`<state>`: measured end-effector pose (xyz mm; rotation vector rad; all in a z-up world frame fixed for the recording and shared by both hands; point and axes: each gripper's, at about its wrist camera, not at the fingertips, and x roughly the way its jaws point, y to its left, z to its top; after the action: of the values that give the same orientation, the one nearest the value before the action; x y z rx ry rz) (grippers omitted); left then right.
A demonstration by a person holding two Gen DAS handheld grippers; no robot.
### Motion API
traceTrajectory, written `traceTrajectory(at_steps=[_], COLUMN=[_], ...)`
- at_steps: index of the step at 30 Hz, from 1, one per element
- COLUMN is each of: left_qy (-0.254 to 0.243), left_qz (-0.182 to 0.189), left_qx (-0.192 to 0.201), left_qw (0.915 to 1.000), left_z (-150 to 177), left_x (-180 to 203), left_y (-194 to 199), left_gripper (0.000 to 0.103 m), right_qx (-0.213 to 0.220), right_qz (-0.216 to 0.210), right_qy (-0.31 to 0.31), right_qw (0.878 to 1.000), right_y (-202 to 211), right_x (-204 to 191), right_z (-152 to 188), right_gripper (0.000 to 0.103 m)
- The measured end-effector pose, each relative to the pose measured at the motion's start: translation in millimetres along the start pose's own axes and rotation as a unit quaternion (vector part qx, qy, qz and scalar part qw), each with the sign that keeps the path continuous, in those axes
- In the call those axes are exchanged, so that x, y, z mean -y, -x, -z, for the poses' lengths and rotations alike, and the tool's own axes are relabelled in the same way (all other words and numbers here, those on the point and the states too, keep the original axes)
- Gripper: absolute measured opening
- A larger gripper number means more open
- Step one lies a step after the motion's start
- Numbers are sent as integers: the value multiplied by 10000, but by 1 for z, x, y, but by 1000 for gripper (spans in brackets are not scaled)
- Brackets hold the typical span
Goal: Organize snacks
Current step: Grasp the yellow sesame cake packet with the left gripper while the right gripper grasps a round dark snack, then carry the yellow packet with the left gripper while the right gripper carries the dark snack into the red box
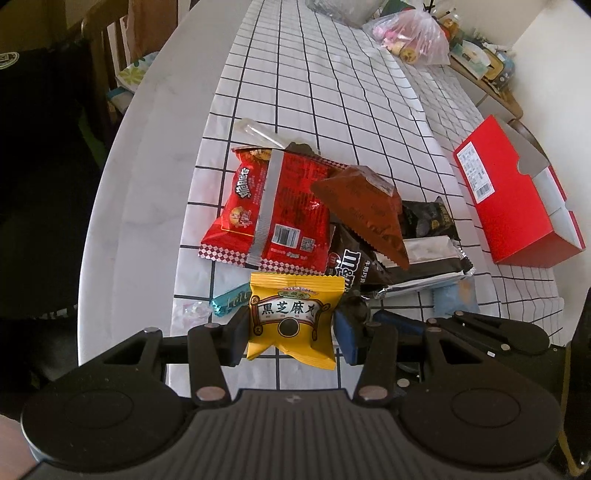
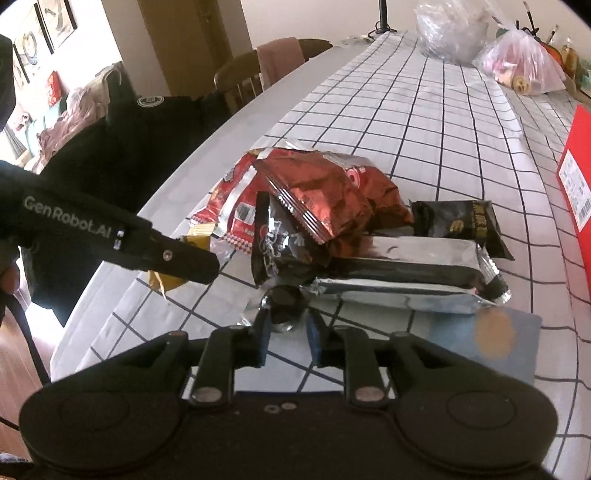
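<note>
A yellow snack packet [image 1: 291, 321] with black characters sits between the pads of my left gripper [image 1: 292, 332], which is shut on it just above the checked cloth. In the right wrist view that packet [image 2: 166, 282] shows under the left gripper's finger [image 2: 188, 262]. My right gripper [image 2: 287, 325] is shut on a small dark foil-wrapped snack [image 2: 284, 301] at the near end of a long silver and black packet [image 2: 402, 273]. Behind lies a pile: a red bag [image 1: 273, 206], a brown triangular packet [image 1: 369, 206], an M&M's bag [image 1: 351, 266] and a black packet [image 1: 432, 218].
A red open box [image 1: 513, 195] stands at the right. A teal candy [image 1: 229, 299] and a light blue packet [image 2: 491, 336] lie near the front. Plastic bags [image 1: 413, 33] sit at the far end. Chairs [image 2: 240, 81] line the table's left edge.
</note>
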<state>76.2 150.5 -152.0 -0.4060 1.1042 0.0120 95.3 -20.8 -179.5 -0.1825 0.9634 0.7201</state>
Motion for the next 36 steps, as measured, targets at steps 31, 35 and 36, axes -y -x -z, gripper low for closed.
traceTrajectory(at_steps=[31, 35, 36], left_qy=[25, -161, -215], left_qz=[-123, -179, -165], left_qx=[73, 92, 106], left_qw=[9999, 9997, 9996], left_z=[-1, -2, -3], left_x=[-1, 17, 22], left_y=[5, 7, 8], left_gripper=[47, 47, 47], right_qx=[296, 367, 402], right_qz=[128, 228, 251], right_qy=[-195, -270, -320], right_qw=[9993, 9987, 9984], right_y=[21, 43, 49], right_x=[8, 19, 23], right_z=[4, 4, 4], right_gripper=[27, 27, 27])
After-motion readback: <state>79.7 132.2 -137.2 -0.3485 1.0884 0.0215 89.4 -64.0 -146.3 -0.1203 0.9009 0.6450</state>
